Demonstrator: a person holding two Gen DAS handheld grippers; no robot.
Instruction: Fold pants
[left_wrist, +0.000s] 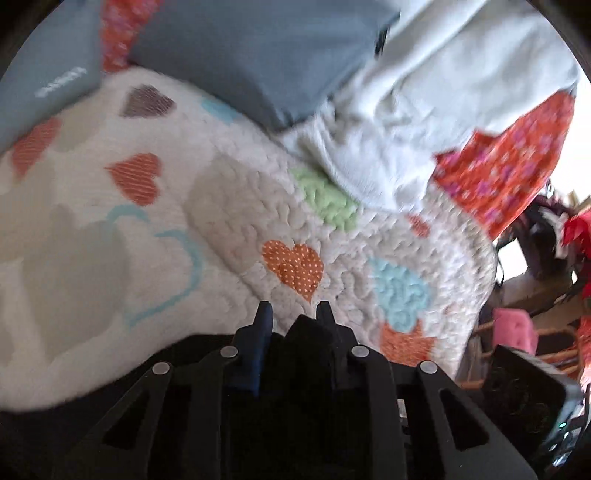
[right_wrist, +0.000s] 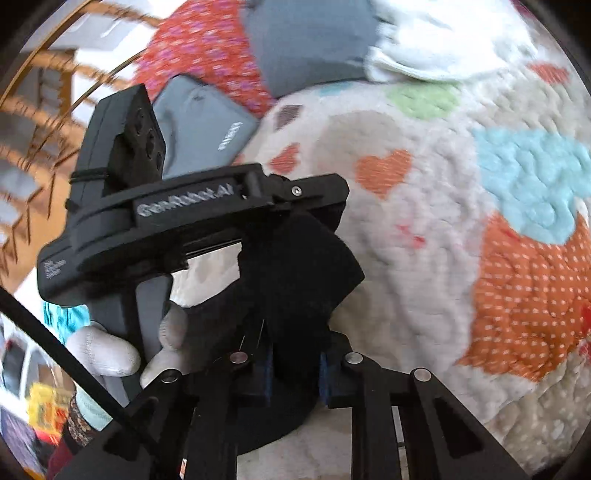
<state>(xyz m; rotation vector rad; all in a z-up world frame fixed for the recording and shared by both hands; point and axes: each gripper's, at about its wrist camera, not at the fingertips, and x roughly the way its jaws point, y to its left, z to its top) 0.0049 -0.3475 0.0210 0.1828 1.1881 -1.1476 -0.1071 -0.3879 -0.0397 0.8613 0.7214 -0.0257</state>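
Observation:
The pants (left_wrist: 308, 332) are black cloth, bunched low over a white quilt with coloured hearts (left_wrist: 229, 206). In the left wrist view my left gripper (left_wrist: 294, 314) is shut on a fold of them, and the cloth fills the narrow gap between its blue-padded fingers. In the right wrist view my right gripper (right_wrist: 295, 369) is shut on the same black pants (right_wrist: 295, 280), which rise from its jaws toward the left tool's housing (right_wrist: 184, 206). A white-gloved hand (right_wrist: 103, 354) holds that tool. Most of the pants is hidden under the grippers.
Two grey pillows (left_wrist: 258, 55) (left_wrist: 48, 74) and a white blanket (left_wrist: 443, 110) lie at the far side of the quilt, with red floral fabric (left_wrist: 506, 166) beside them. The bed's edge falls off at the right, beside a pink cushion (left_wrist: 513, 328) on a wooden chair.

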